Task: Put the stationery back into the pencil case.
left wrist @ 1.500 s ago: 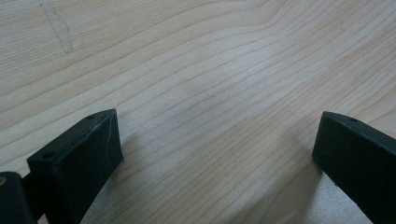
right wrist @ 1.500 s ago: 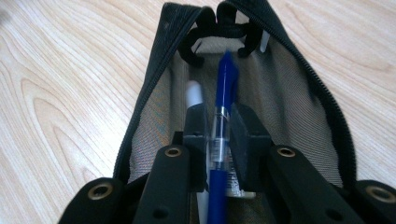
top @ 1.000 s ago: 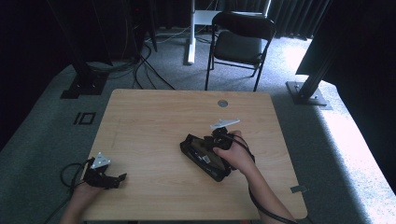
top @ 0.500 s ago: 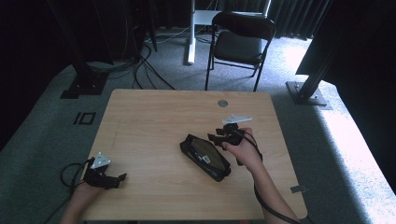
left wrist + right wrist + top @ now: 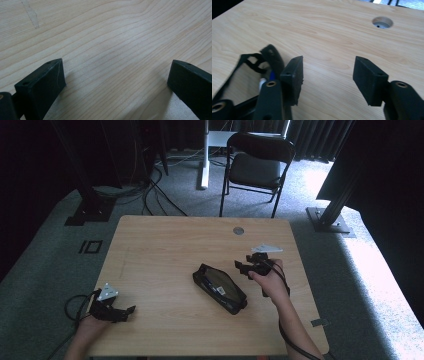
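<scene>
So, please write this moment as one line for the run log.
left hand-held gripper: open, empty | right hand-held gripper: open, beside black pouch | pouch: flat on table

Beyond my tabletop (image 5: 165,245), with its round cable hole (image 5: 238,230) near the far edge, I see 1 black folding chair (image 5: 259,167) on grey carpet (image 5: 45,255). Cables (image 5: 150,190) trail across the floor beside a white post (image 5: 204,155).

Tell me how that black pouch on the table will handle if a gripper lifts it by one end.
The black pouch lies flat and low, so it probably won't roll or tip. Its edge looks soft and curled beside the right gripper, so it would likely sag when lifted. Items visible through its clear panel might shift.
</scene>
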The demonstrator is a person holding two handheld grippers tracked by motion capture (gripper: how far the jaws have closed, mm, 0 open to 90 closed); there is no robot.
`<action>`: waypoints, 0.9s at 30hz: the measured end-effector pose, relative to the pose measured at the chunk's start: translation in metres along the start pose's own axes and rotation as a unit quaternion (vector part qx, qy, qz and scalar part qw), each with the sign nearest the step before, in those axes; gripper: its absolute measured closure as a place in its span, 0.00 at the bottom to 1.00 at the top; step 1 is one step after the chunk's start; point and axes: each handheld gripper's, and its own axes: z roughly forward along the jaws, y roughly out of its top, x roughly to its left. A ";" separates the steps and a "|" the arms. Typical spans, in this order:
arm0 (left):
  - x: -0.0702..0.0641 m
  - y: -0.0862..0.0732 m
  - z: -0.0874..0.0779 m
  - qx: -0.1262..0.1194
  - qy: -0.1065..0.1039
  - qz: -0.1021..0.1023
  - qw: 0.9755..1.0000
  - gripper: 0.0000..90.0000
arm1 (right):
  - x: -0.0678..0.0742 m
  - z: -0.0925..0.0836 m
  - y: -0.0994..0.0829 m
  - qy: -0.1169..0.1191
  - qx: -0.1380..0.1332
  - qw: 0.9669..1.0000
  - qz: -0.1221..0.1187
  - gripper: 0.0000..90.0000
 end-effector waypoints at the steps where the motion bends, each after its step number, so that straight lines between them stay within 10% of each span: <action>1: 0.000 0.000 0.000 0.000 0.000 0.000 1.000 0.02 | -0.003 0.000 -0.002 -0.005 -0.003 1.000 0.005 0.41; 27: 0.000 0.000 0.000 0.000 0.000 0.000 1.000 0.02 | -0.070 -0.018 -0.065 -0.106 0.014 0.991 0.078 0.29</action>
